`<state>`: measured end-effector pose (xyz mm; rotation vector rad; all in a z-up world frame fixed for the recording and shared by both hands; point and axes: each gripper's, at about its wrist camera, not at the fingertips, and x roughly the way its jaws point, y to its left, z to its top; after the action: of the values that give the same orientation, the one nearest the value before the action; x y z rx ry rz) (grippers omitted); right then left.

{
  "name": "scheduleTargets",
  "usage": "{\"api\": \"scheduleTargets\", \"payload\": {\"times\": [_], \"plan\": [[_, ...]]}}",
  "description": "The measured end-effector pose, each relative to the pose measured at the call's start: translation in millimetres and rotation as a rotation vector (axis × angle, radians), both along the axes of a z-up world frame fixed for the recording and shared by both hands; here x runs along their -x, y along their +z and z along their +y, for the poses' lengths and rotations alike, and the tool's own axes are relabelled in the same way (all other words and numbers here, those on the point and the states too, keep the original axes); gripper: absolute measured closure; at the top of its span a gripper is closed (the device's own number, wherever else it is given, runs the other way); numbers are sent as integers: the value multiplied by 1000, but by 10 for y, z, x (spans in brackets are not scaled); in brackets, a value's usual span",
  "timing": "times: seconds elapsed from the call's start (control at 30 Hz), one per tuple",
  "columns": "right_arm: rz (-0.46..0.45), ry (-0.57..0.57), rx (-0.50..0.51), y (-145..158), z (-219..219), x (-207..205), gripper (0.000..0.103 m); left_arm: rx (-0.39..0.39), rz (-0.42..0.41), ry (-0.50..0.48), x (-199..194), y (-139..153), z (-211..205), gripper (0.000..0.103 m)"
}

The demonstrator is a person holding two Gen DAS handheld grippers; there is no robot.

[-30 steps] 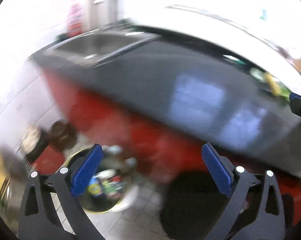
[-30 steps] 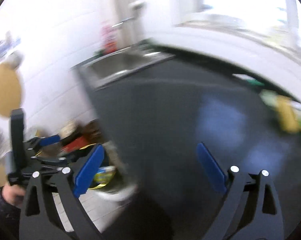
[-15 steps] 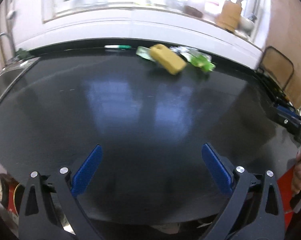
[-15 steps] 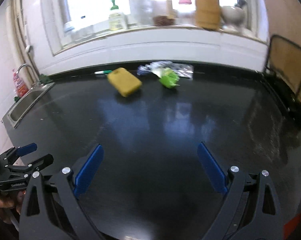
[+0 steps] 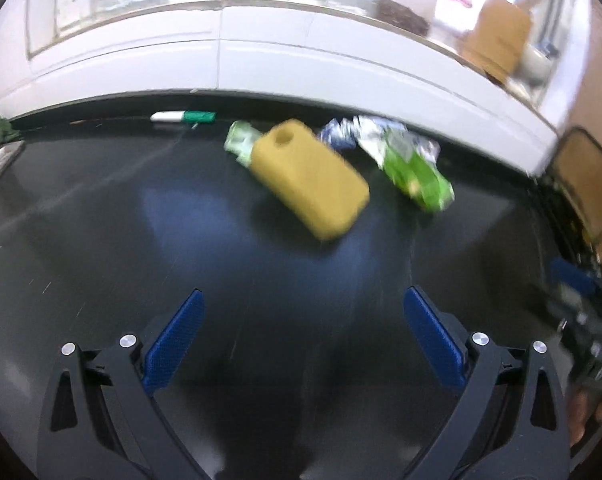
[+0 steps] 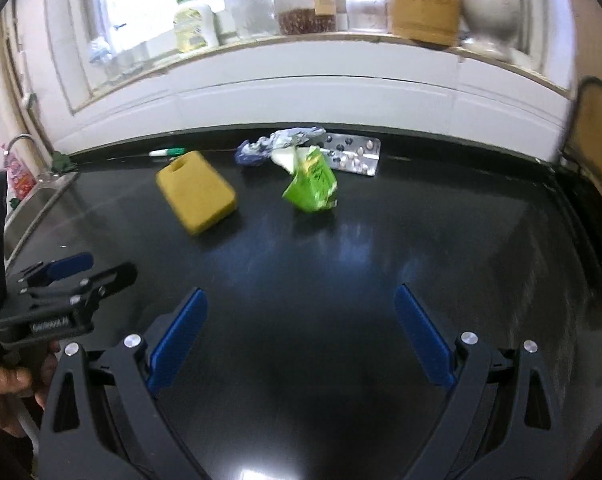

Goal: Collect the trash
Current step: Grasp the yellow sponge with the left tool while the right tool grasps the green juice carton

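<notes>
Nearest to me, both sets of jaws are spread wide and holding nothing: my left gripper (image 5: 301,332) and my right gripper (image 6: 301,328) both hang over the black countertop (image 6: 321,280). There's a big bare stretch of glossy counter between the fingers and the trash, so plenty of room to push forward. In the right wrist view the left gripper shows at 9 o'clock with some white lettering on its body, too blurry for me to read.

Edges: the sink (image 6: 41,192) drops off at about 10 o'clock, and a dark wire rack (image 6: 597,128) closes the counter at 2 o'clock.

Further out, around 12 o'clock, is the pile. I count one yellow sponge (image 6: 197,196) with a hole near one end, one green wrapper (image 6: 311,184) just right of it, one crumpled blue-and-silver foil wrapper (image 6: 277,144) behind that, and one pill blister strip (image 6: 353,154) lying flat. The left wrist view shows one more pale green wrapper (image 5: 241,144) tucked behind the sponge. One green-and-white marker (image 6: 167,152) lies along the back wall.

Farthest, on the windowsill: one soap bottle (image 6: 191,20), one jar (image 6: 307,4), one brown box (image 6: 425,0), labels unreadable.
</notes>
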<state>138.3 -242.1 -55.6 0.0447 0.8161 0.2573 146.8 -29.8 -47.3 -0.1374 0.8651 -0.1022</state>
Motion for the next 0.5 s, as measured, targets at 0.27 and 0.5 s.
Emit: {"api": "scheduleTargets", "payload": {"times": [0.27, 0.5], "plan": [[97, -23, -6, -332, 25, -1154, 12, 37, 61, 39, -939, -308, -34, 7], [165, -7, -48, -524, 132, -1562, 36, 63, 46, 33, -1156, -385, -99, 23]]}}
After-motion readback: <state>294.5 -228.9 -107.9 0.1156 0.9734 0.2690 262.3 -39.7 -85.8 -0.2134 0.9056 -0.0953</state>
